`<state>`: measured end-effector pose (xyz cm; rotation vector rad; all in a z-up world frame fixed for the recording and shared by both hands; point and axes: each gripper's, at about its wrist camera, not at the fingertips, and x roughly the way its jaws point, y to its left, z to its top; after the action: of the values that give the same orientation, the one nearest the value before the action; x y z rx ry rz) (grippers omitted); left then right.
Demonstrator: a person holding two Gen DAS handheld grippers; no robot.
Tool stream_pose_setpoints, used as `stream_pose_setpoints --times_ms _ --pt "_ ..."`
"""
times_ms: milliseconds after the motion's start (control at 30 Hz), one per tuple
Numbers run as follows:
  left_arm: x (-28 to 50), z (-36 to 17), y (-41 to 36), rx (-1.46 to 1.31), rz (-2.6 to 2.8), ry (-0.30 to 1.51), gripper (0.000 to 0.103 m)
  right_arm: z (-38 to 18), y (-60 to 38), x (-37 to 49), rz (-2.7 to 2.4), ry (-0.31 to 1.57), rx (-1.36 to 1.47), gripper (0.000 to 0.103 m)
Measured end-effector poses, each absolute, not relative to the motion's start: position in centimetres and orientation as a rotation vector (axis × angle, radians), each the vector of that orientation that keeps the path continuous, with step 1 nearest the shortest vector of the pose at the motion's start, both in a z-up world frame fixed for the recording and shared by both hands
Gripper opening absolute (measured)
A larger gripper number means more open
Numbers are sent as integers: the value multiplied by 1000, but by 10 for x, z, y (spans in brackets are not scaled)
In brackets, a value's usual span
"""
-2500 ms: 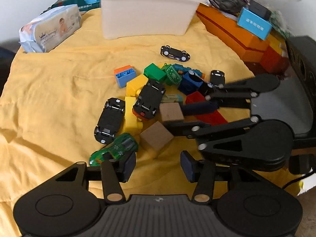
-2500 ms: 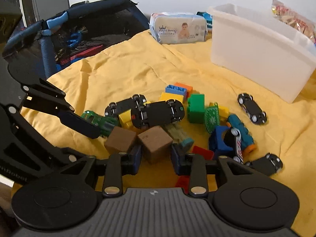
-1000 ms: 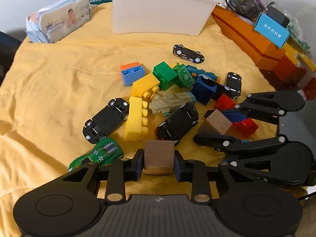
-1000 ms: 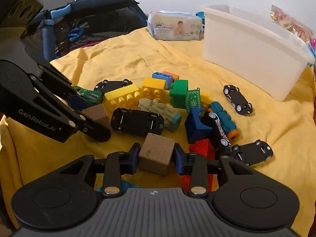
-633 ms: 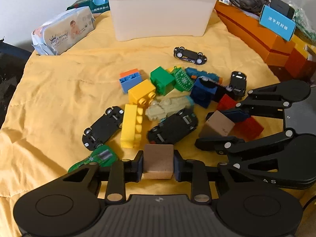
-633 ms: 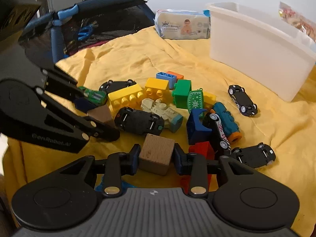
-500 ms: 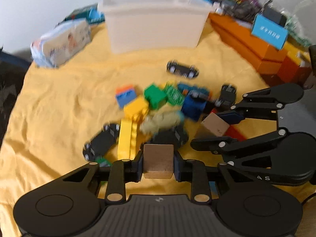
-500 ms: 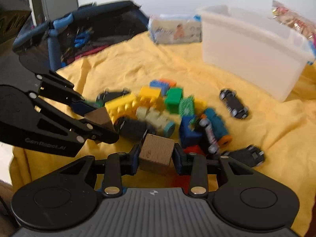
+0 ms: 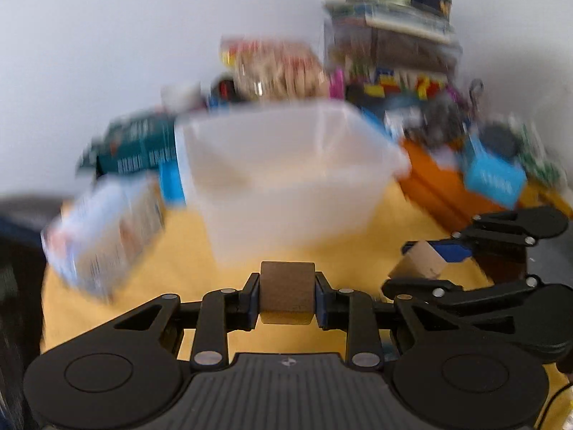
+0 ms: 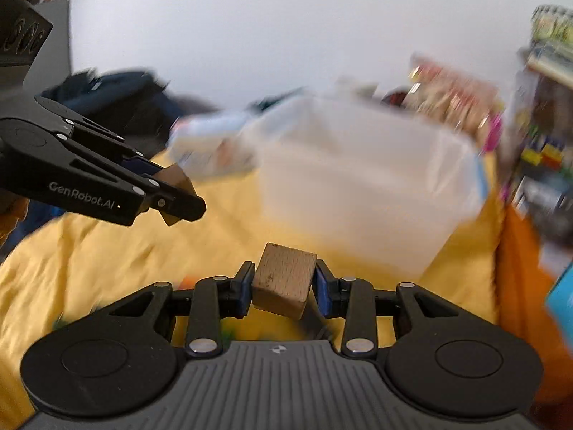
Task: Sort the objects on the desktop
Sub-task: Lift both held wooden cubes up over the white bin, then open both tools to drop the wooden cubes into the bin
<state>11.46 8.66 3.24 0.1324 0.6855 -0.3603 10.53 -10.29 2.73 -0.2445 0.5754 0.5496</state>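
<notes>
**Two wooden cubes held aloft before the bin**

A white plastic bin [image 9: 286, 186], blurred, stands on the yellow cloth [image 9: 172, 268] ahead of both claws. The left claw [image 9: 287, 299] is clenched on a dark wooden cube [image 9: 287, 295], held level above the cloth. The right claw [image 10: 283, 285] grips a lighter wooden cube [image 10: 283, 279], tilted between its pads.

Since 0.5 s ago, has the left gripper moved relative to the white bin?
Yes. The left gripper, shut on the dark wooden cube, has swung up and toward the white bin, which now looms large just ahead; the toy pile has left view.
</notes>
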Motion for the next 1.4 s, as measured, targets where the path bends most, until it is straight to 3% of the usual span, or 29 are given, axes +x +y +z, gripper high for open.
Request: stream_pose_setpoints --times_ms 267,567,667,733,933,1067,1400 --pt "194 72 77 140 -328 568 33 81 -93 181 432 427 -244 38" --pt "265 40 62 118 -275 693 33 54 -96 252 354 567 -179 39" --pt "281 23 61 101 -245 758 33 42 -99 259 333 607 -150 41" --pt "287 14 60 89 -222 792 33 39 -100 262 328 611 -150 51" --pt "268 28 60 108 -230 744 47 55 -109 245 330 553 -141 53" --pt "236 53 68 94 -248 662 70 76 -117 228 353 484 -122 63" --pt "115 30 76 127 -281 655 70 66 -141 136 473 488 -169 64"
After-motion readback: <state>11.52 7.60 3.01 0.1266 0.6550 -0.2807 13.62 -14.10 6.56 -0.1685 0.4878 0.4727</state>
